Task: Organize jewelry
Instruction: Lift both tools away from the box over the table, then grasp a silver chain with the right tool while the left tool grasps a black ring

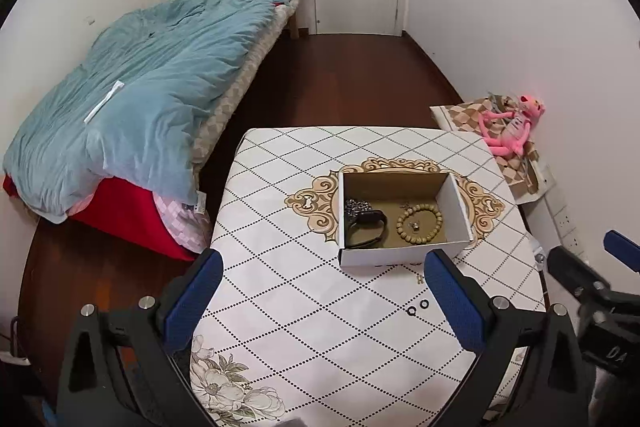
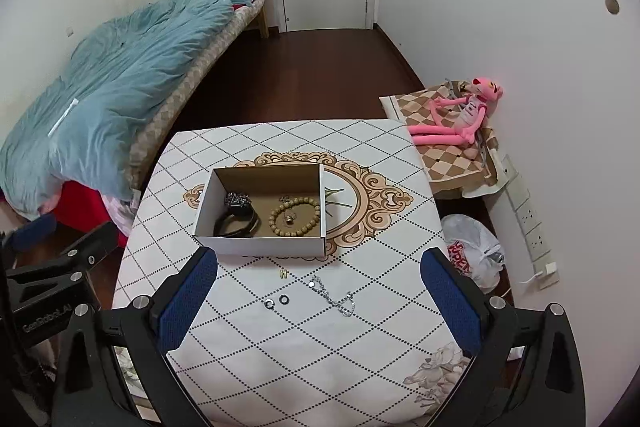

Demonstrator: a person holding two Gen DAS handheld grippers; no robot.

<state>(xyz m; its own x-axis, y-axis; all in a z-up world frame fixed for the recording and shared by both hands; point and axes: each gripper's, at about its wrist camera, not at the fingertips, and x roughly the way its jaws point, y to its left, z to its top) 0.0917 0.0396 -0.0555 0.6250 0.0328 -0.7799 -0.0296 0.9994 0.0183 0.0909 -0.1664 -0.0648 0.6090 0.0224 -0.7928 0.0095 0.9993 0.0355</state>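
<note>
Inside, open box (image 2: 262,241), bead bracelet (image 2: 295,217), black bangles (image 2: 236,223), 2 rings (image 2: 277,301) outside

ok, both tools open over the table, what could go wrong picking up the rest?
1. The two small rings lie flat and close together on the tablecloth; wide pads may nudge one away or pinch cloth.
2. The silver chain is loosely spread and could slip from a grasp or drag.
3. The cardboard box looks light; a bump could shift it.

"GenRobot.AI" stands in pale letters on the black body of the left gripper (image 2: 52,311). Right of the table (image 2: 280,367), a white plastic bag (image 2: 472,251) bears red letters, partly readable as "SUPER".
</note>
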